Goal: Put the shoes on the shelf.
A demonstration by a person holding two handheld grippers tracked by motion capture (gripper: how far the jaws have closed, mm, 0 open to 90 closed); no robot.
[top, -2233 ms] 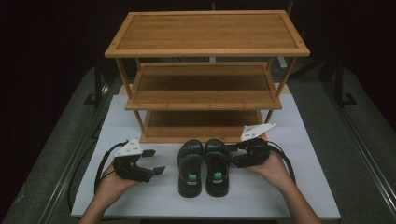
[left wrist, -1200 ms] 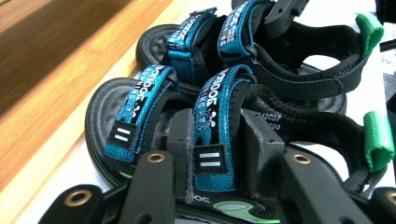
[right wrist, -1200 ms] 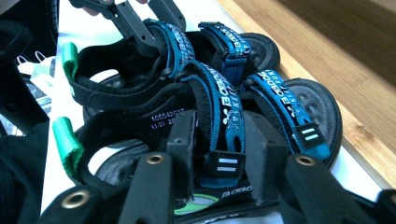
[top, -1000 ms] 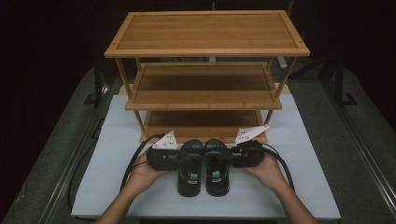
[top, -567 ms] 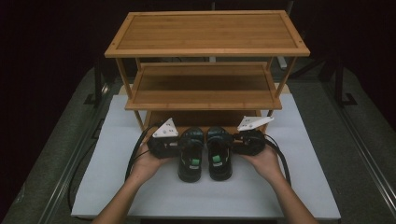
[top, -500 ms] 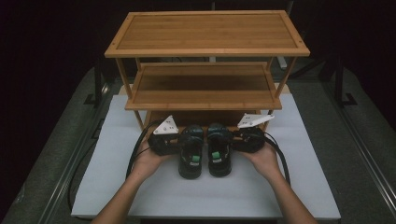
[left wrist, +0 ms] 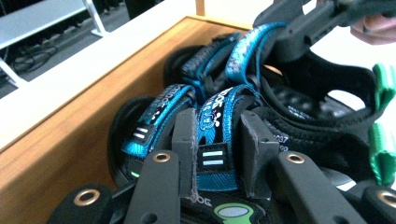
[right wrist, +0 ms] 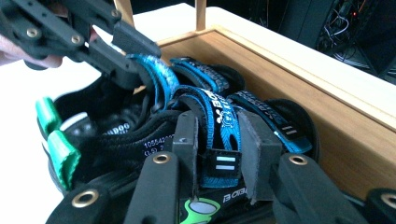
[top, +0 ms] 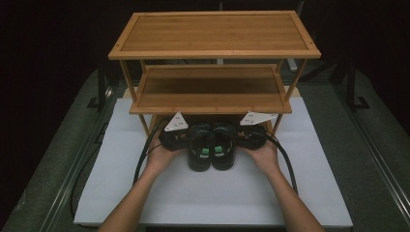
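Bamboo shoe rack (top: 212,46) stands on the white desk (top: 309,193). Pair of black sandals (top: 211,147) sits at the rack's bottom tier, toes in. Left gripper (left wrist: 217,151) is nearly closed, clamping the left sandal's blue strap (left wrist: 212,126); right gripper (right wrist: 219,144) likewise grips the right sandal's strap (right wrist: 224,116).

Setting: lab or recording studio. Evidence: black surround; white mat (top: 309,193) on a grey table (top: 372,164); metal stand legs (left wrist: 95,18) beyond the left gripper (left wrist: 217,147); cable tangle (right wrist: 345,23) beyond the right gripper (right wrist: 217,147).
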